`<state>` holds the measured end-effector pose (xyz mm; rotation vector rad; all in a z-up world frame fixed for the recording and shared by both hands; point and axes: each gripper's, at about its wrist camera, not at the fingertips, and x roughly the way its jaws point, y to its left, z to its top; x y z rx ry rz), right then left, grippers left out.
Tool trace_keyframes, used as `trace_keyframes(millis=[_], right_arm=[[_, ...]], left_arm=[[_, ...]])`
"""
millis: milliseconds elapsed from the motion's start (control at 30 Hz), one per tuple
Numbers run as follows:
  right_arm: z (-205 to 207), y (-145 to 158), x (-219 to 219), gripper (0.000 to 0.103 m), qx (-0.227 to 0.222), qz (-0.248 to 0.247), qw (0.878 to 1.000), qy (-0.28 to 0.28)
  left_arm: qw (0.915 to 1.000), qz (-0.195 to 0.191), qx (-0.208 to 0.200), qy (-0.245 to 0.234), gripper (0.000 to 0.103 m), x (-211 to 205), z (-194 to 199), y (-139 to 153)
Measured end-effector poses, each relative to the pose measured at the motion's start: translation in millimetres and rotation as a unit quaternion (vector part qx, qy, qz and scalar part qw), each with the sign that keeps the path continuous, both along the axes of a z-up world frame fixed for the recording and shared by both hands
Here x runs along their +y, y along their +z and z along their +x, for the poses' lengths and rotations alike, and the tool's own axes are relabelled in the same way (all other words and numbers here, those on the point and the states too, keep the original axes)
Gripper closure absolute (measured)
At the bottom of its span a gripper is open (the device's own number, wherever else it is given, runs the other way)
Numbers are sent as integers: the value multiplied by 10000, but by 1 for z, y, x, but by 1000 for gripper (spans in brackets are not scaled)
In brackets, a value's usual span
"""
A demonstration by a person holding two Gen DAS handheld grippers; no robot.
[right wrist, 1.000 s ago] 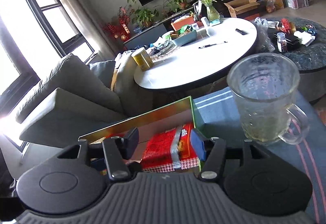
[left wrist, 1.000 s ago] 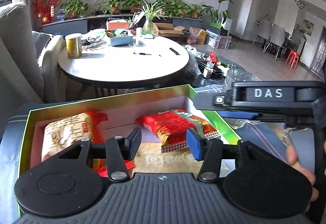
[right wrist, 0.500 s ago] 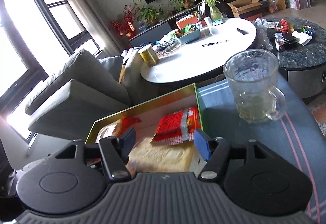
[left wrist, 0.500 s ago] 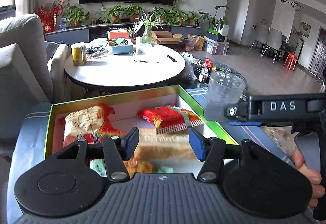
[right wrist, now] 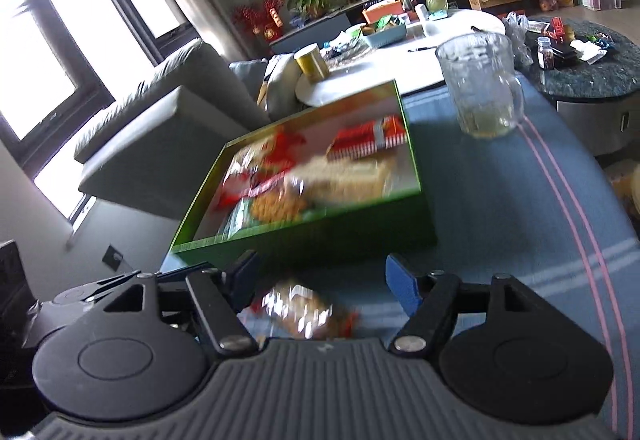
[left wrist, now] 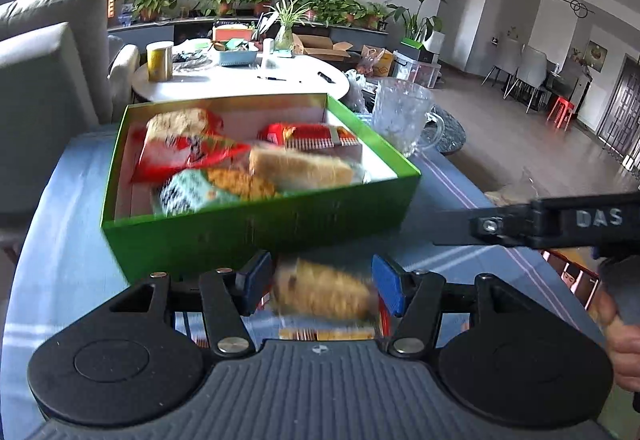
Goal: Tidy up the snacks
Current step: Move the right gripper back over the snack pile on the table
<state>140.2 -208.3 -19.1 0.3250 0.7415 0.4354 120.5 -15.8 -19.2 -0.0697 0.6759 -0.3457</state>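
The green box (left wrist: 256,236) sits in the middle of both views on the blue striped surface (left wrist: 60,240), and it already holds most of the snacks: a red and tan bag (left wrist: 180,143) at its upper left, a flat red packet (left wrist: 312,135) at the far right corner, a pale tan packet (left wrist: 300,167) in the middle and a green and orange packet (left wrist: 208,191) near the front wall. So the job looks largely done, as far as the pictures tell.

One loose snack packet (left wrist: 324,294) lies on the surface just in front of the box, at the bottom centre of both views. It is what seems left to put away. A strip of red and yellow shows under it; whether that is a second packet I cannot tell.

The left tongs (left wrist: 318,284) frame this packet, with their jaws opening; the pads stand at either side of it but do not visibly press on it, so nothing is held. The right tongs (right wrist: 322,282) stand wide apart and empty above the same packet (right wrist: 304,310). In the left view they enter from the right edge with part of a hand (left wrist: 620,344).

A glass mug (right wrist: 484,87) stands to the right of the box, well apart from the packet.

Motion blur smears every packet, so printing and exact outlines are unreadable, and each camera's housing hides the surface nearest to it
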Motion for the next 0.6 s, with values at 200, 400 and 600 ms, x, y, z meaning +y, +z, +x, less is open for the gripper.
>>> trace_keyframes(millis=[200,400,600], right_arm=[[-35,6,-6,18,-68,-123,9999,27],[-59,1,-11,18,-25,-394,9992,3],[-79,-5,-13,18,95,-646,9978,101]], left_arm=[[10000,-77,6,-7,49,1,-23,1],[9998,-53,35,-211,49,-4,-40,-5],[9997,-26,155,-207,49,-4,-48,-13]])
